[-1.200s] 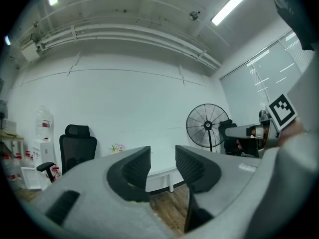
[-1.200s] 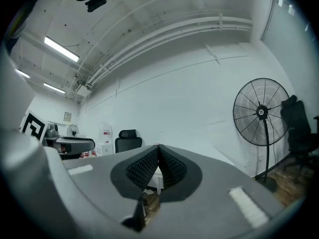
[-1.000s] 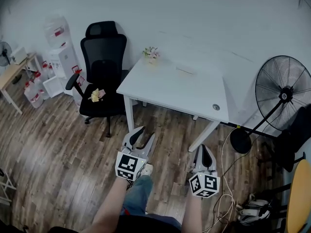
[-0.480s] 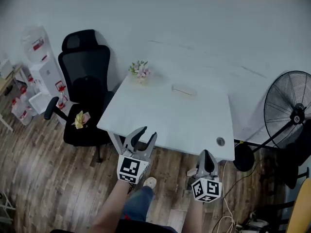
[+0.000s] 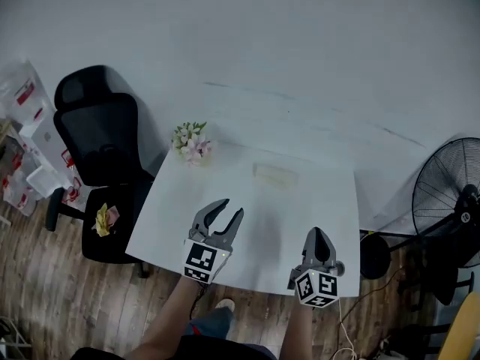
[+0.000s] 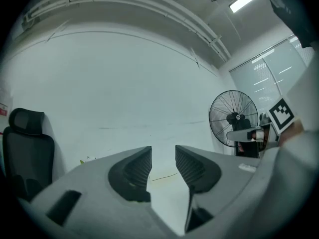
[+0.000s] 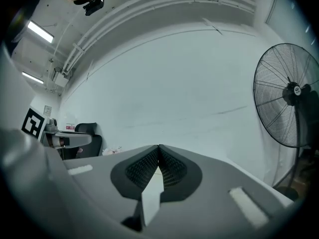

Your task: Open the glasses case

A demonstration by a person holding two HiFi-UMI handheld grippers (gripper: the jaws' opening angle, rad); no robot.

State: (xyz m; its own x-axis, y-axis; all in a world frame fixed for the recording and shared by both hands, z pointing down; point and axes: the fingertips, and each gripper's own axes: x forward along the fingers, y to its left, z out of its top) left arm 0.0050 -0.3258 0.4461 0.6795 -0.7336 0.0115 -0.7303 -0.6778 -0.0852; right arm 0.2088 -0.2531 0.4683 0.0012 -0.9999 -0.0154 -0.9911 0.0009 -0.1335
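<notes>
Hovering short of pale oblong glasses case (image 5: pixel 276 174) | my left fingers (image 5: pixel 211 214) apart, right fingers (image 5: pixel 318 241) together, both empty | next: pin base, lift lid

The pale, oblong glasses case (image 5: pixel 276 174) lies flat, seemingly closed, toward the far edge of the white table (image 5: pixel 247 223).

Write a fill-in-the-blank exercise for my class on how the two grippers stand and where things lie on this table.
1. The fingers of the left gripper stand ____, with nothing between them.
2. The fingers of the right gripper are pressed ____.
3. In the head view, the flowers stand at the far ____ corner of the table.
4. In the head view, the case lies to the ____ of the flowers.

Missing words: apart; together; left; right.
</notes>
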